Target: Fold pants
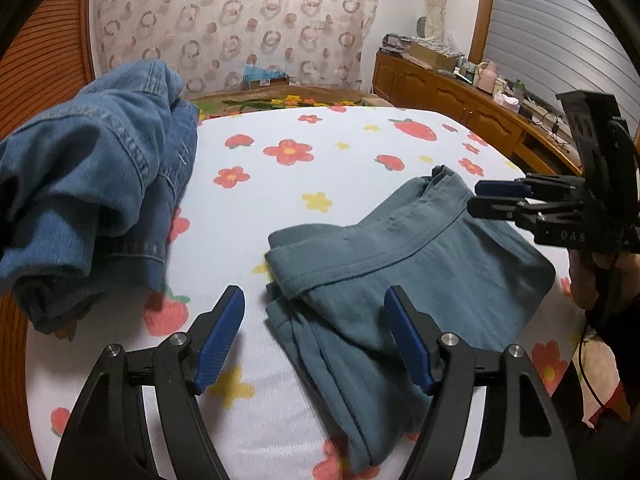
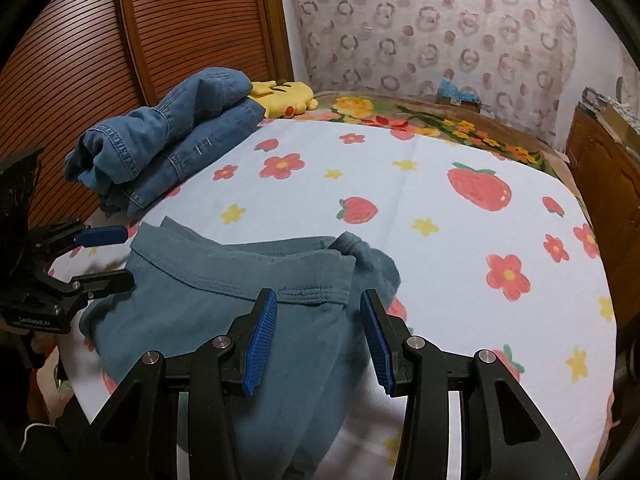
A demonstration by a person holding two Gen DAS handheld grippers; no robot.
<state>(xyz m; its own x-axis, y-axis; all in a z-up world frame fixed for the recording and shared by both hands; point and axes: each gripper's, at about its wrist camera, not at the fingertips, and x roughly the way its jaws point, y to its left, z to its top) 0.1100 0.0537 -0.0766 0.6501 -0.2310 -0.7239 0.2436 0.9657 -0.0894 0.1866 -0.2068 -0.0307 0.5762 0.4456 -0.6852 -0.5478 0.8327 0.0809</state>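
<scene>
Teal pants (image 1: 420, 264) lie folded on the bed (image 1: 320, 184), on a white sheet printed with strawberries and flowers; the waistband edge runs across the top layer, and a bunched end sits at the far side of the bundle. Left hand-held gripper (image 1: 316, 340) hovers over the near corner of the pants with its jaws spread wide — blue pads (image 1: 218, 344) apart, nothing between them, one finger over bare sheet and the other over the fabric. Right hand-held gripper (image 2: 320, 340) is likewise open, held above the waistband side of the pants; whether its fingers touch the cloth cannot be told. From the left wrist view the right unit appears at the far right edge of the bundle, jaws parted, held by a hand (image 1: 588, 280). A pile of blue jeans (image 2: 168, 140) rests at the bed's far left corner, well apart from the pants, beside a yellow plush toy (image 2: 284, 96). A wooden cabinet (image 1: 448, 92) with clutter on top stands along the right wall — a patterned curtain (image 1: 240, 20) hangs behind the bed.
</scene>
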